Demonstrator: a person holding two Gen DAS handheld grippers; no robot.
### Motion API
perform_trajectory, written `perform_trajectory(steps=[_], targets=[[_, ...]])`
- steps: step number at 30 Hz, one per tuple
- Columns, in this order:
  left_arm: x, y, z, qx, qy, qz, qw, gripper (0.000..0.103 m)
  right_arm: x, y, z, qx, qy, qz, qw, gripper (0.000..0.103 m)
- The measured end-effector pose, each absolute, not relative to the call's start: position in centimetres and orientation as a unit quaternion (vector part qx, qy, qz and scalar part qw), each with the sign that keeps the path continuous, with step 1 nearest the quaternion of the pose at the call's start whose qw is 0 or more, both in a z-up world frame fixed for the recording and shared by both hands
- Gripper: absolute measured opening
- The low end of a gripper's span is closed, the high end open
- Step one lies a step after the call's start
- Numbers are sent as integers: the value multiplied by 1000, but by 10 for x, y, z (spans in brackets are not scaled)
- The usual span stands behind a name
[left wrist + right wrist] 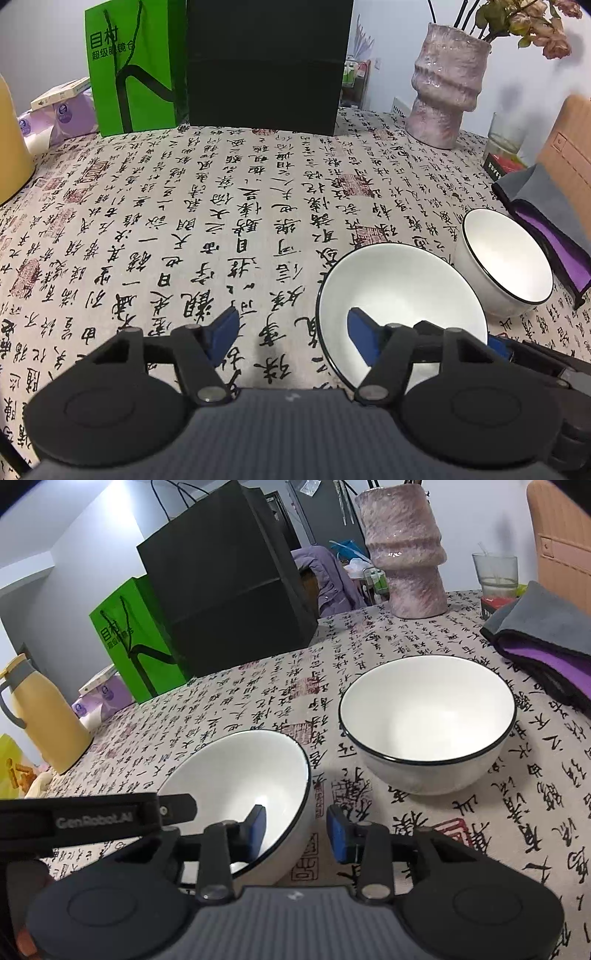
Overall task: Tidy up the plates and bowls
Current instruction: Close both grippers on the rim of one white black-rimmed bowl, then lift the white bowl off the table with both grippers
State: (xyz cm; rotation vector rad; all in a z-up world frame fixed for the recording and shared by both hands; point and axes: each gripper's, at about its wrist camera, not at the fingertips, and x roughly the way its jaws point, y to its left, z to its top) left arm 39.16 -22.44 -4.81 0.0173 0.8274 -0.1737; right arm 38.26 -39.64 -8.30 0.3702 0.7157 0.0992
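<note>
right gripper [295,829] jaws part open, straddling near bowl [240,794] rim, not yet clamped | left gripper [293,336] wide open, empty, bowl off its right jaw | far bowl [428,723] ahead-right | step: grasp; next: close, nest

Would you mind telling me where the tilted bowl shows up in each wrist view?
Left wrist: tilted bowl lower right, behind the left gripper's right finger.
Right wrist: tilted bowl lower centre-left, its rim between the right gripper's fingers.
Shared landmark: the pink vase, far right on the table.
</note>
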Motion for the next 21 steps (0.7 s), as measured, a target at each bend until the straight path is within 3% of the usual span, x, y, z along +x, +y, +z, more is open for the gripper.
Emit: perform_trajectory(steps=[3,5,10,21], targets=[[392,-228,-50,16,396,-82,914,59,383,-395,-84,175,348,52,919,27],[392,-229,-52,15,399,-84,913,43,383,-393,-84,171,346,50,921,27],[394,-229,-53,0,405,-99,909,21,384,-393,-85,173,343,51,922,26],[391,-240,-57,19,400,-103,911,12,386,-388,-88,150,342,40,927,17]])
